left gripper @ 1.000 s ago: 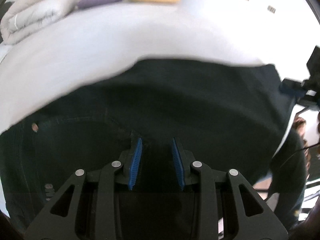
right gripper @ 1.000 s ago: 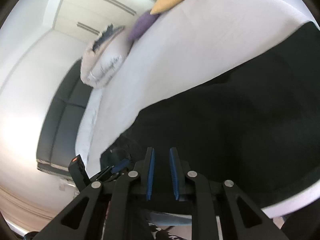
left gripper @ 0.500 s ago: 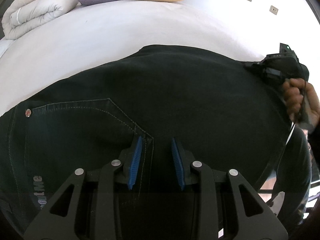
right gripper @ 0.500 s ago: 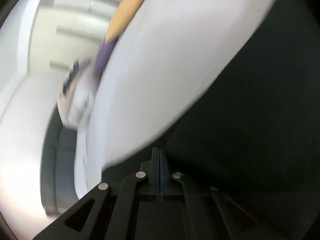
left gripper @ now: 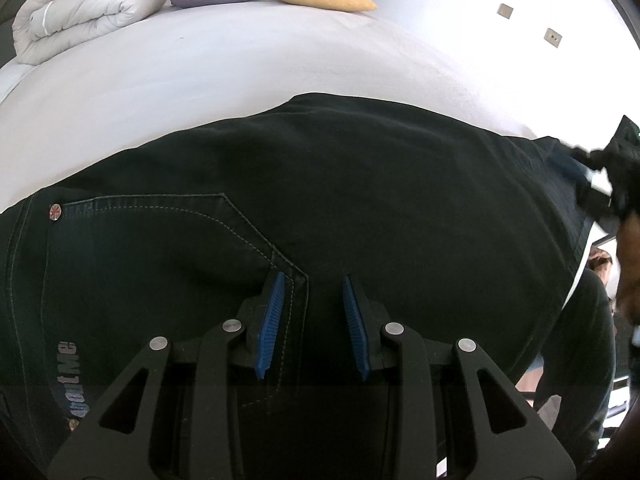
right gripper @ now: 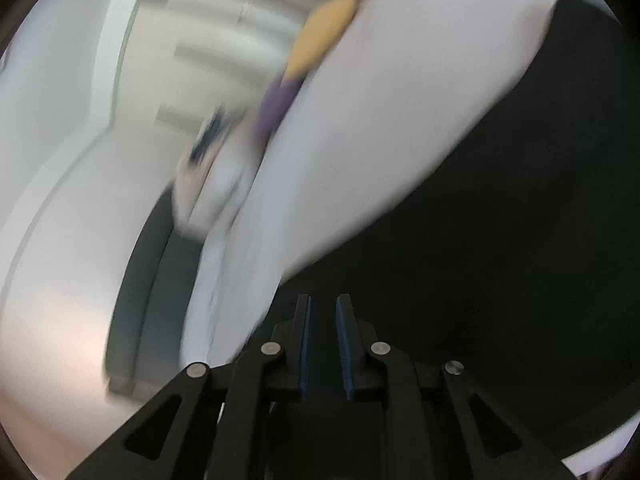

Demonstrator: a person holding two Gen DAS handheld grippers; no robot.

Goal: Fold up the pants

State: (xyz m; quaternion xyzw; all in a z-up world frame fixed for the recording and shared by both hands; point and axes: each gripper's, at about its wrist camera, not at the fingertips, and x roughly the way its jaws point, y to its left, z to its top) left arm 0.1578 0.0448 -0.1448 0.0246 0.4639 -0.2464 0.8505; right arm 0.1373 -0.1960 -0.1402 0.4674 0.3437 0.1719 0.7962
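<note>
right wrist view is motion-smeared: yellow cushion (right gripper: 326, 36), purple cushion (right gripper: 278, 106) and rolled duvet (right gripper: 212, 184) are just streaks. left view cuts my black jeans (left gripper: 320, 208) off at left and bottom; printed label (left gripper: 70, 380) is unreadable. my right gripper (left gripper: 600, 176) sits blurred at the frame edge.
</note>
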